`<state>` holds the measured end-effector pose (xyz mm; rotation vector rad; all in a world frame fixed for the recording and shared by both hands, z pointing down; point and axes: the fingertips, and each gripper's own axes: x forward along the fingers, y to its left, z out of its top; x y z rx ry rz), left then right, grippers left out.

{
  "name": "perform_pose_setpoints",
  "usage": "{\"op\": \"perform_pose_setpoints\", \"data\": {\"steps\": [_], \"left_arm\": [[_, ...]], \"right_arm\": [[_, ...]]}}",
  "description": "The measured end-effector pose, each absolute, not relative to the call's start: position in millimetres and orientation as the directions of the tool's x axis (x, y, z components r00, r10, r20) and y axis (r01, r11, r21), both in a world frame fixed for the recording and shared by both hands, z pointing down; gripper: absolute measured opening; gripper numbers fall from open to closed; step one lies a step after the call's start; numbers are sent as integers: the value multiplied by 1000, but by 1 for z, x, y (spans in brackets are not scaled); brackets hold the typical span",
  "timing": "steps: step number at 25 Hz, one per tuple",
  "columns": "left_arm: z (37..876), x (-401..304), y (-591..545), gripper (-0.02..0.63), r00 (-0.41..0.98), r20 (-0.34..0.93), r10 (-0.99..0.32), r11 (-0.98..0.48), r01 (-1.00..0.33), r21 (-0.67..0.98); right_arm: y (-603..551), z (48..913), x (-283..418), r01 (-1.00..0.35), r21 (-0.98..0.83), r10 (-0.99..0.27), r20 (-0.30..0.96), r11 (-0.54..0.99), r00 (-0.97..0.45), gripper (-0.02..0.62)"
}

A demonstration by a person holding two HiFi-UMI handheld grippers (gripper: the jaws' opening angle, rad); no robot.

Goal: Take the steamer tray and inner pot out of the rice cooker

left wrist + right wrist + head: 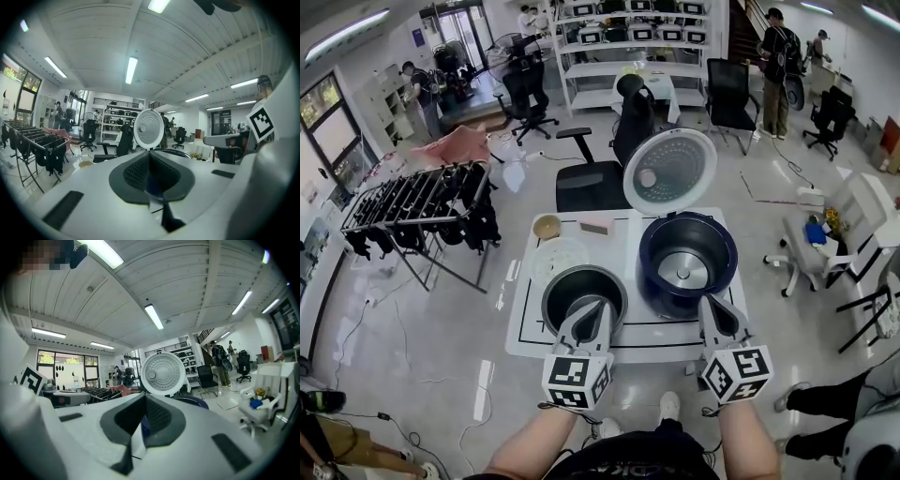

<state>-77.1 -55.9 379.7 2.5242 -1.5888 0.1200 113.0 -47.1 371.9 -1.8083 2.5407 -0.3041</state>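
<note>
Left tool (589,307): jaws pressed together, nothing between them – it points nearly level, out over the near rim of the inner pot.
Right tool (713,302): jaws also closed on nothing; it hangs at the near right edge of the rice cooker (712,246), just beside its wall, with the tip aimed across the cooker towards the raised lid.
Inner pot (579,281): out of the rice cooker, standing on the worktop (656,333) just left of it, directly under the left tool's tip.
Inner pot, attitude: upright, mouth facing straight up; it is round, so no long axis shows.
Steamer tray (560,256): out as well, left of the rice cooker and on the far side of the inner pot, close to the pot's far rim and ahead of the left tool, apart from it.
Steamer tray, attitude: lying flat on the worktop – a pale round disc with no long axis.
Rice cooker: open, its dark well bare down to the metal plate at the bottom.
Lid (669,172): standing up at the rice cooker's far edge, its perforated inner face turned towards both tools.
Contact: I cannot tell whether the left tool touches the inner pot's rim.
</note>
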Motion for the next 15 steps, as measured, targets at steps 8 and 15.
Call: {"op": "perform_pose_setpoints", "data": {"steps": [8,15], "left_arm": [[380,-81,-54,3,426,155,-891,-417,-905,87],[379,-82,-50,3,421,157,-893,-411,-907,92]], "right_arm": [[-49,373,109,-931,-165,-932,112,324,-344,0],[-48,369,107,-930,-155,-929,112,334,-353,0]]}}
